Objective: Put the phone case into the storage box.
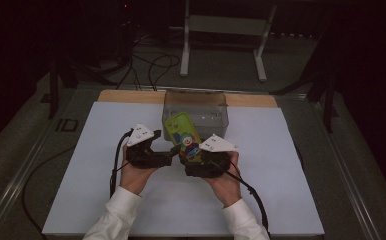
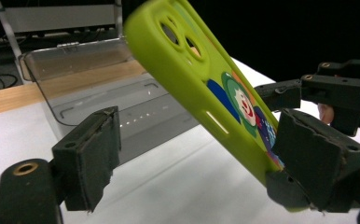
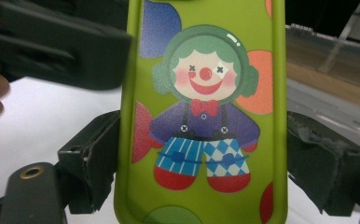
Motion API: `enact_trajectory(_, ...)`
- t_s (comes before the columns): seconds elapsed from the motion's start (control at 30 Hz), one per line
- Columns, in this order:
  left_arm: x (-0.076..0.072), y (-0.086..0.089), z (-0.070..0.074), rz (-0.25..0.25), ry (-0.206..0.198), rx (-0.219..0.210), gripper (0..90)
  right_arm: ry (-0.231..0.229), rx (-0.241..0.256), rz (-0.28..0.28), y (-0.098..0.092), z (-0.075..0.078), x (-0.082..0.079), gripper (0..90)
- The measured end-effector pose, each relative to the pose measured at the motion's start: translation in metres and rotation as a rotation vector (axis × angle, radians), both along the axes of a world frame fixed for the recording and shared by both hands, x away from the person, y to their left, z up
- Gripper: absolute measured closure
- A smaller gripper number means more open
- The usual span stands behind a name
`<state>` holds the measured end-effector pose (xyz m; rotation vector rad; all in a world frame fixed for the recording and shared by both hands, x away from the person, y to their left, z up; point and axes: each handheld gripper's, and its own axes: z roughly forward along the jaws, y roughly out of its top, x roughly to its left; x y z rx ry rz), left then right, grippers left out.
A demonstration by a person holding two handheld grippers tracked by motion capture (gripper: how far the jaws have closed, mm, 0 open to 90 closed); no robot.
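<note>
High view: phone case point(image 1: 183, 134), green with a clown print, held up off the desk point(image 1: 106, 210) at centre; its long axis runs from about 5 o'clock, near the hands, up toward 11 o'clock, top end over the front wall of the clear box point(image 1: 196, 112); right tool point(image 1: 190, 159) meets the case at its lower end; left tool point(image 1: 173, 150) sits just beside it at 9 o'clock, tips close to the case's lower left edge.

Left gripper view: left tool point(image 2: 211, 154) stands released, jaws wide; case point(image 2: 201, 88) slants across from 11 o'clock down to 5 o'clock; its lower end lies by the right-hand jaw, and I cannot tell whether they touch; the left-hand jaw is well apart from it; box point(image 2: 94, 79) behind, lid open, at 10 o'clock.

Right gripper view: right tool point(image 3: 201, 168) clenched on the case point(image 3: 206, 116), one jaw against each long edge, near the bottom; the case rises straight toward 12 o'clock, printed side facing the camera.

Judgement: the right hand carries the case; a handover would need the left jaws closed across it.
</note>
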<state>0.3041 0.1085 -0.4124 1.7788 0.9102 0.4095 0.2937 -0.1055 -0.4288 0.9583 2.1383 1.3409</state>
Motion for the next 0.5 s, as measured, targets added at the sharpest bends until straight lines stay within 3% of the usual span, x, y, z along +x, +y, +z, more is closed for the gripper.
enact_trajectory(0.1,0.002,-0.005,0.000,-0.018,0.023,-0.022,22.9,-0.013,0.013,0.004,0.002,0.001,-0.002,15.8)
enact_trajectory(0.27,0.003,-0.009,0.002,-0.061,0.041,-0.049,46.2,-0.048,0.022,0.008,0.006,0.003,-0.005,15.8)
enact_trajectory(0.5,0.004,-0.011,0.006,-0.071,0.054,-0.088,68.6,-0.042,0.019,0.004,0.005,0.000,-0.003,15.9)
